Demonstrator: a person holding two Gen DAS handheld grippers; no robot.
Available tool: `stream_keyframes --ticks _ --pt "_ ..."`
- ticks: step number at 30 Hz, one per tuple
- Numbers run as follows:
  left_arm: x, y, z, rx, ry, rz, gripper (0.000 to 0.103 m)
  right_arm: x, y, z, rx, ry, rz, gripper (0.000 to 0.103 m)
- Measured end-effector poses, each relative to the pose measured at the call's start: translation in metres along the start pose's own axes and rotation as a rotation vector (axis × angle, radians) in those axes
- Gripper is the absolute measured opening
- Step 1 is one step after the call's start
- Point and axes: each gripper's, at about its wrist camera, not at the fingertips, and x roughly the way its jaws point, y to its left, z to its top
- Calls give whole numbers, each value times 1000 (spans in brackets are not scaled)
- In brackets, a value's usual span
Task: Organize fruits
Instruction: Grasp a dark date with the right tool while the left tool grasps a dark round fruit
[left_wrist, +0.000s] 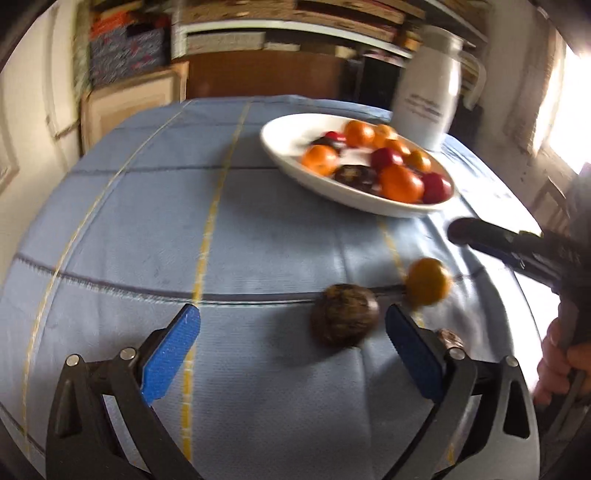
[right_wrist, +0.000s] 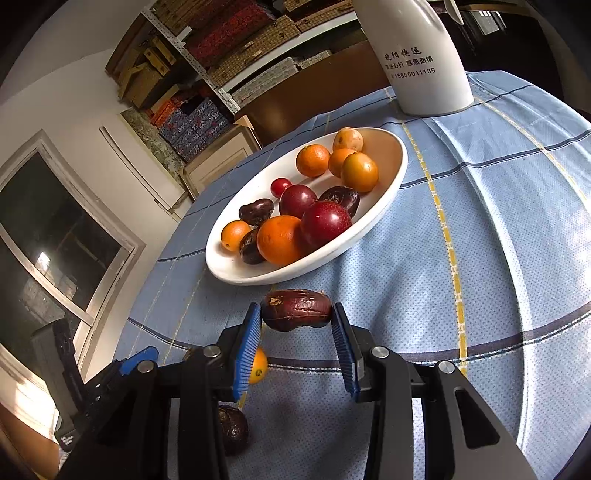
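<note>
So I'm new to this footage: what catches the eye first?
The white dish heaped with orange and dark red fruit, mid-table on the blue cloth. In front of it, the right gripper pinches a wrinkled dark fruit. A tall white jug stands behind.

The left wrist view is motion-blurred; white jug (right_wrist: 417, 55) is cropped above.
</note>
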Motion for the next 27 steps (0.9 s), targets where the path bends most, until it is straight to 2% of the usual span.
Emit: stream_keyframes --ticks 4,10,12,14,15,18,23,27 --pt "10 -20 -1 108 45 18 98 1 -2 0 5 5 -6 40" --pt "8 -15 -1 80 38 -24 98 -1 -2 1 8 0 -4 41" --pt "6 -15 -1 75 32 -52 90 -1 -2 2 10 -1 -4 41" --pt "9 -17 -2 80 48 -72 63 -1 -3 1 7 1 -8 41" --pt "13 -19 -2 84 67 -86 59 0 -3 1 5 4 -11 41" --pt "13 -23 -3 97 69 -102 55 2 -4 1 5 17 -10 41" --pt "15 -25 -2 97 69 -103 55 18 2 2 20 66 34 41" --pt "17 -27 -1 98 70 -108 55 33 5 6 3 85 1 43"
